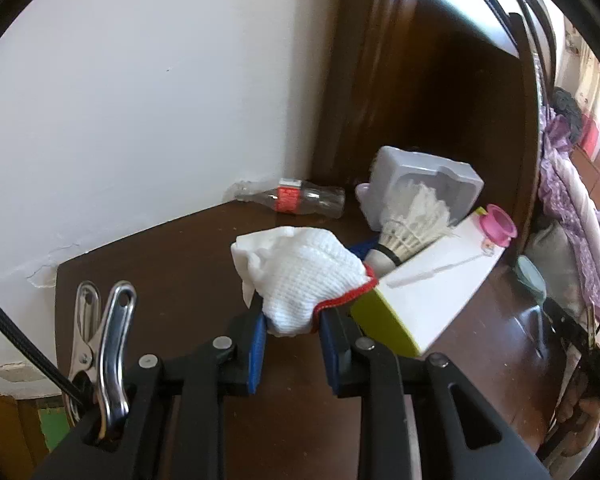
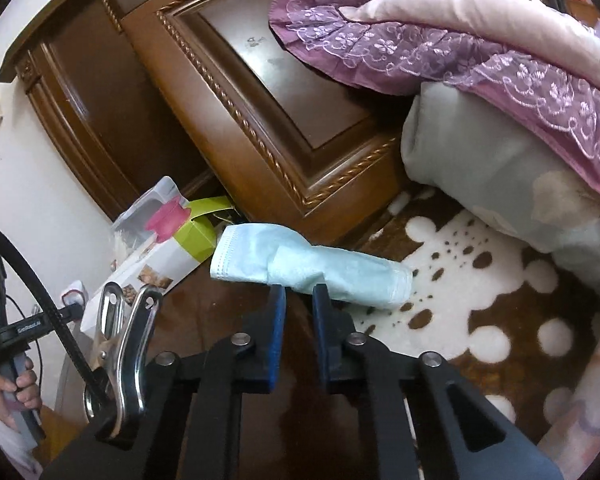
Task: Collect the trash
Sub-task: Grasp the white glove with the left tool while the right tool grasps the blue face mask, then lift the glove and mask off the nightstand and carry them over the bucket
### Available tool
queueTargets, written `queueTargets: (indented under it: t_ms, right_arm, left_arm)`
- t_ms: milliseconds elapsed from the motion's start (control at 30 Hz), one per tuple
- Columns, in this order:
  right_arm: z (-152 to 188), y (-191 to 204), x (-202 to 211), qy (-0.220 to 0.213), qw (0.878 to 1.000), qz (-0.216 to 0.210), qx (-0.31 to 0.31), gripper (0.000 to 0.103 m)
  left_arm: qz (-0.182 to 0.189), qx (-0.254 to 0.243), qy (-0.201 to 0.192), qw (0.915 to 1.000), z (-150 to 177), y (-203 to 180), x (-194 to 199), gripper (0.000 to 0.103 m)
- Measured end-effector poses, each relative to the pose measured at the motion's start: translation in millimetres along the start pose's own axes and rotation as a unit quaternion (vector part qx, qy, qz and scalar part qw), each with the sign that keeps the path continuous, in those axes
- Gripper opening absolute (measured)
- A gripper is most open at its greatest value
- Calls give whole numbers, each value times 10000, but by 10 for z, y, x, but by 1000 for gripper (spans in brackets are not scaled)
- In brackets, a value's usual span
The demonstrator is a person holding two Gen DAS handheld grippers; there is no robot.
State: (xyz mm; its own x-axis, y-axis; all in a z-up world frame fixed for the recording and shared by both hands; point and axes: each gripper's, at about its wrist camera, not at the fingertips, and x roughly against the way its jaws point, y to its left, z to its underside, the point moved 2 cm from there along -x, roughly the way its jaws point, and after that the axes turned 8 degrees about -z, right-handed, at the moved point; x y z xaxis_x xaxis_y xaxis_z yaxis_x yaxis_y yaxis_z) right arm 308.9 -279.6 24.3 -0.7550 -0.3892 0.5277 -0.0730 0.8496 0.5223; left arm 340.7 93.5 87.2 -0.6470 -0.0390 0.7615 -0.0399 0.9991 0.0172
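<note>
Trash items: several pieces lie on a dark brown wooden table [image 1: 172, 264] set in a corner against a white wall [image 1: 140, 100].
Carved wooden panel: a tall brown panel [image 2: 260, 92] with rope-pattern trim rises behind the table's far edge.
Bedding: purple lace cloth [image 2: 480, 60] and a grey pillow [image 2: 480, 168] are piled past the table's right edge, above a brown and white spotted blanket [image 2: 460, 312].
Box: a white and lime-green carton [image 1: 428, 292] lies tilted near the table's right edge, with a pink spool [image 1: 500, 230] at its far end.
Plastic tray: a grey moulded tray [image 1: 428, 178] leans near the far right corner, behind the box.
Bottle: an empty clear bottle [image 1: 300, 198] with a red label lies on its side at the table's far edge, by the wall.
Face mask: a pale blue mask [image 2: 312, 266] is pinched at its lower edge by the right gripper [image 2: 299, 292], whose blue pads are nearly together on it.
Glove: a white knit glove [image 1: 304, 276] with a red cuff is clamped between the pads of the left gripper [image 1: 293, 320], jaws narrow, above the table's middle.
Shuttlecock: a white feathered shuttlecock [image 1: 412, 224] rests between tray and box, just behind the glove.
Person's hand: a hand [image 2: 16, 392] grips the other tool's handle at the lower left of the right wrist view.
</note>
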Motion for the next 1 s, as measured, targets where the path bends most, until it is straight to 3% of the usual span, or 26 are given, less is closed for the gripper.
queueTargets:
  t_ms: [33, 100, 200, 467, 533, 567, 600, 700, 867, 1000]
  right_arm:
    - [-6, 49, 15, -21, 9999, 43, 153, 19]
    - [-19, 158, 50, -105, 9984, 226, 506, 44]
    - [-33, 289, 36, -223, 9914, 681, 1096, 66]
    - [-145, 392, -176, -20, 9847, 844, 1525, 67]
    - [-152, 416, -251, 236, 9829, 824, 1631, 66]
    - [-147, 414, -297, 399, 9830, 766, 1620, 60]
    - [-150, 395, -328, 497, 9841, 700, 1553, 46]
    - [-174, 318, -333, 526, 9885, 496, 1326, 22]
    - [-204, 214, -275, 392, 9943, 229, 965, 8]
    - [-220, 208, -134, 167, 9967, 102, 793, 6]
  left_arm:
    - [25, -3, -2, 10000, 16, -7, 45, 25]
    - [55, -25, 1, 10000, 20, -42, 62, 25]
    - [57, -79, -6, 10000, 23, -85, 72, 25]
    - [183, -92, 71, 9998, 32, -154, 44, 25]
    - [138, -137, 48, 9998, 28, -158, 47, 25]
    - [126, -150, 41, 9998, 25, -158, 42, 25]
    - [112, -162, 31, 9998, 24, -156, 54, 25]
    - [101, -154, 21, 9998, 34, -158, 68, 25]
    - [105, -202, -25, 9997, 58, -190, 134, 25]
    - [197, -264, -84, 9994, 101, -240, 244, 25]
